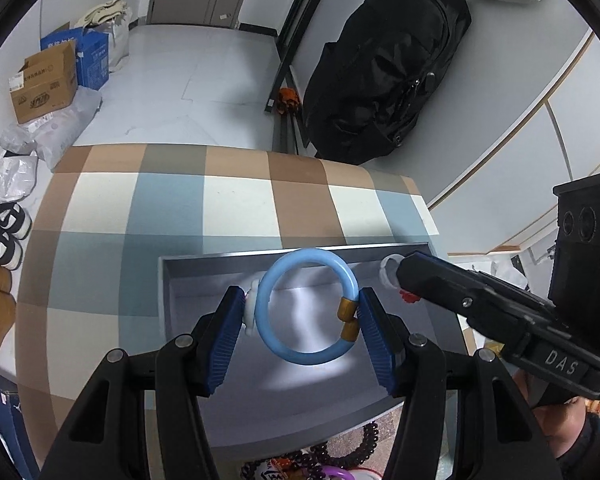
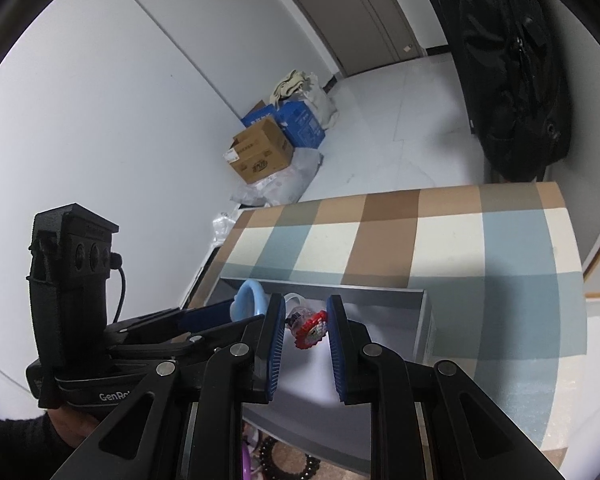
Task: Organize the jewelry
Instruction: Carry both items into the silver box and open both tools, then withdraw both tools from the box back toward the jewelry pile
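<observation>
A small room with a pale tiled floor; against the left wall sit two cardboard boxes (image 1: pixel 46 86), one brown and one blue, with shoes (image 1: pixel 2 236) nearer. A black bag (image 1: pixel 384 68) hangs at the back right. The counter (image 1: pixel 236 204) wears a checked cloth of brown, cream and blue.

A grey tray (image 1: pixel 204 320) rests at the counter's near edge, toward its right side. As far as can be seen, nothing lies settled inside it yet.

Left gripper (image 1: pixel 300 320): jaws part way apart and clamped on one blue bangle (image 1: pixel 306 306) with two gold bands, held above the tray's middle. A white piece shows against the left pad; I cannot tell what it is.

Right gripper (image 2: pixel 302 330): jaws nearly together, clamped on one ring with a red and white beaded flower (image 2: pixel 310 330), held over the tray's right end.

Still loose on the counter's near edge, below the tray: one dark bead bracelet (image 1: pixel 356 448) and one purple ring-shaped piece (image 1: pixel 334 472), partly hidden.

Judgement: early stage. Two pieces in hand await placing; at least two remain to collect.
</observation>
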`<act>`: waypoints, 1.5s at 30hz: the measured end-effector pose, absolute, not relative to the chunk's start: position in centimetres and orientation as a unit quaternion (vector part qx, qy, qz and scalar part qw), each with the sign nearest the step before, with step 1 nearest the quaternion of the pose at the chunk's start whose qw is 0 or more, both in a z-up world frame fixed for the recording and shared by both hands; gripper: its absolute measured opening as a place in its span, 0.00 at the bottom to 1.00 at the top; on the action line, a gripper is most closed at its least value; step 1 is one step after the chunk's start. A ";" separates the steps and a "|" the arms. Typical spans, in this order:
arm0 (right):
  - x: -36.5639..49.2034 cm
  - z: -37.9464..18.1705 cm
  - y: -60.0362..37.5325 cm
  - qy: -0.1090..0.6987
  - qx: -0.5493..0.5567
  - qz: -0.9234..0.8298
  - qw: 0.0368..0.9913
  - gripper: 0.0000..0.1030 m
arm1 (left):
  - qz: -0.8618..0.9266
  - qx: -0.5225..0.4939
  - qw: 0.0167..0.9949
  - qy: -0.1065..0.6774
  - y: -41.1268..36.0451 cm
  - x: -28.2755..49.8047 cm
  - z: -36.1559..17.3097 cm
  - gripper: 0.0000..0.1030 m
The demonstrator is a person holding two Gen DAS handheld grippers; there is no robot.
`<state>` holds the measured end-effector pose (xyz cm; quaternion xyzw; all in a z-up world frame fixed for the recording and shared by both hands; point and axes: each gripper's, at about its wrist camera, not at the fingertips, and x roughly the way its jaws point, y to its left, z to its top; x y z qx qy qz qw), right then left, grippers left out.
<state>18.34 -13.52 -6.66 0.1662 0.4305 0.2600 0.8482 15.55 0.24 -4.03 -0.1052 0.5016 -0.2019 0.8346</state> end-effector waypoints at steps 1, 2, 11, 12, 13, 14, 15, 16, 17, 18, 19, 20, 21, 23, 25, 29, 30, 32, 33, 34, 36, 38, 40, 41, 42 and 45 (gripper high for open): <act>18.4 -6.7 -13.4 0.430 0.164 0.260 0.849 0.20 | -0.201 -0.106 0.835 0.502 0.1 15.8 -4.1 0.51; 18.5 -6.7 -13.3 0.430 0.163 0.260 0.849 0.20 | -0.199 -0.109 0.836 0.499 0.1 15.8 -4.0 0.51; 17.7 -5.9 -14.1 0.409 0.167 0.261 0.858 0.61 | -0.221 -0.146 0.829 0.492 0.5 16.2 -3.9 0.71; 17.5 -5.7 -14.3 0.403 0.170 0.263 0.860 0.63 | -0.223 -0.147 0.832 0.487 0.4 16.0 -3.8 0.72; 17.3 -5.5 -14.5 0.399 0.171 0.264 0.861 0.64 | -0.223 -0.144 0.834 0.484 0.3 15.9 -3.7 0.72; 17.3 -5.4 -14.6 0.397 0.171 0.263 0.862 0.66 | -0.222 -0.139 0.837 0.481 0.2 15.8 -3.6 0.72; 17.2 -5.3 -14.7 0.396 0.172 0.263 0.863 0.67 | -0.217 -0.132 0.840 0.479 0.1 15.7 -3.5 0.72; 17.1 -5.3 -14.8 0.395 0.175 0.261 0.863 0.71 | -0.214 -0.127 0.843 0.477 0.0 15.6 -3.5 0.72; 17.1 -5.3 -14.9 0.393 0.179 0.260 0.864 0.74 | -0.212 -0.122 0.846 0.473 0.0 15.4 -3.4 0.72; 17.0 -5.3 -15.1 0.392 0.181 0.259 0.864 0.75 | -0.207 -0.119 0.851 0.468 0.1 15.1 -3.3 0.72; 16.9 -5.2 -15.1 0.390 0.182 0.258 0.865 0.79 | -0.202 -0.115 0.856 0.462 0.2 14.8 -3.3 0.72; 16.8 -5.2 -15.2 0.388 0.181 0.257 0.867 0.86 | -0.199 -0.107 0.861 0.455 0.2 14.6 -3.1 0.72; 16.6 -5.1 -15.2 0.386 0.177 0.254 0.869 0.88 | -0.195 -0.100 0.868 0.446 0.3 14.3 -2.8 0.72; 16.3 -5.1 -15.5 0.382 0.171 0.246 0.874 0.92 | -0.188 -0.092 0.878 0.430 0.5 13.7 -2.3 0.72; 15.8 -5.1 -15.7 0.381 0.170 0.245 0.875 0.94 | -0.178 -0.090 0.884 0.423 0.6 13.3 -2.1 0.72; 14.8 -4.7 -15.9 0.370 0.171 0.241 0.881 1.00 | -0.151 -0.092 0.888 0.425 1.3 12.1 -1.9 0.73; 14.4 -4.5 -15.9 0.366 0.166 0.242 0.883 1.00 | -0.146 -0.093 0.888 0.426 1.5 11.7 -1.9 0.75; 13.7 -4.0 -15.7 0.355 0.157 0.243 0.889 1.00 | -0.138 -0.091 0.890 0.426 1.6 11.0 -2.2 0.82; 13.4 -3.9 -15.7 0.350 0.154 0.244 0.891 1.00 | -0.132 -0.088 0.891 0.426 1.7 10.6 -2.3 0.82; 13.1 -3.8 -15.6 0.347 0.151 0.245 0.892 1.00 | -0.130 -0.087 0.890 0.429 1.7 10.4 -2.4 0.82; 12.6 -3.8 -15.4 0.344 0.147 0.244 0.895 1.00 | -0.123 -0.084 0.890 0.431 2.0 9.9 -2.5 0.82; 12.1 -3.8 -15.5 0.345 0.152 0.241 0.894 1.00 | -0.112 -0.080 0.892 0.430 2.3 9.3 -2.6 0.82; 11.6 -4.0 -15.6 0.345 0.159 0.239 0.893 1.00 | -0.096 -0.062 0.901 0.418 2.6 8.5 -2.7 0.83; 11.3 -4.1 -15.6 0.346 0.160 0.237 0.894 1.00 | -0.091 -0.058 0.903 0.415 2.9 8.2 -2.7 0.83; 11.0 -4.1 -15.6 0.347 0.161 0.235 0.893 1.00 | -0.088 -0.059 0.903 0.416 3.1 8.0 -2.9 0.83; 10.2 -4.4 -15.5 0.353 0.162 0.233 0.892 1.00 | -0.094 -0.074 0.897 0.425 4.0 7.3 -3.3 0.83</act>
